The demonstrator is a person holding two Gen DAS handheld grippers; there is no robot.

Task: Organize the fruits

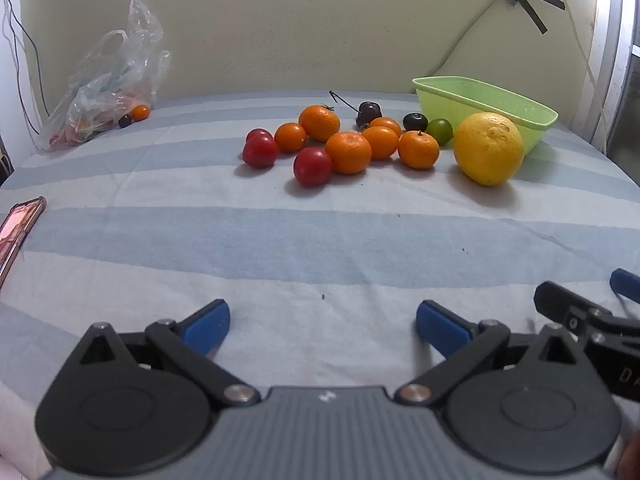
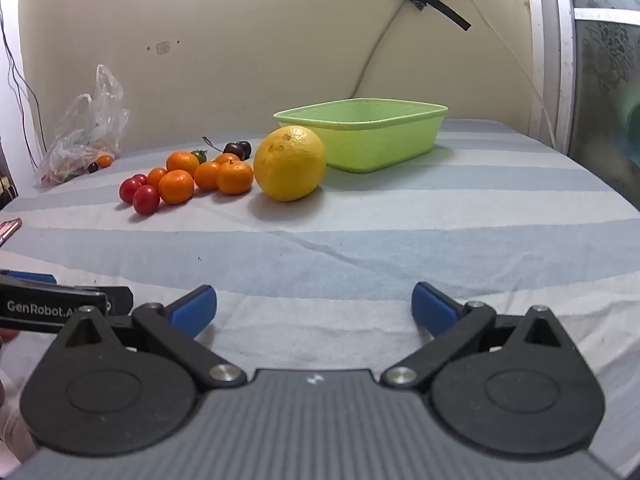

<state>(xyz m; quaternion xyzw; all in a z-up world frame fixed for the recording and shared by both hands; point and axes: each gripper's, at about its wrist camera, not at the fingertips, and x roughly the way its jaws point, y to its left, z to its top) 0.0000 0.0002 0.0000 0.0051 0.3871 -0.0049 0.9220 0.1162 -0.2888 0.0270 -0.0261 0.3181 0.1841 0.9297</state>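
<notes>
Orange, red and dark fruits lie loose on a blue-and-white striped woven cloth (image 1: 280,240). Five or six smooth round mandarins (image 1: 348,152) cluster together, with three glossy red cherry tomatoes (image 1: 313,166) touching their near-left edge. Behind them sit a pair of dark cherries on a thin stem (image 1: 368,114), a dark plum-like fruit (image 1: 415,121) and a small green tomato (image 1: 440,131). A large dimpled yellow-orange citrus (image 2: 290,163) stands just right of the cluster, close in front of a shallow rectangular light-green plastic basin (image 2: 384,148), whose inside cannot be seen fully.

Far left against the cream wall slumps a crinkled clear plastic bag (image 1: 108,88) with more small fruit inside. A pink-cased phone (image 1: 20,224) lies at the cloth's left edge.

Both tools hover low over the near cloth, well apart from the fruit: the left gripper (image 1: 323,326) and the right gripper (image 2: 314,308) each have their blue-padded black fingers spread wide, grasping nothing.
</notes>
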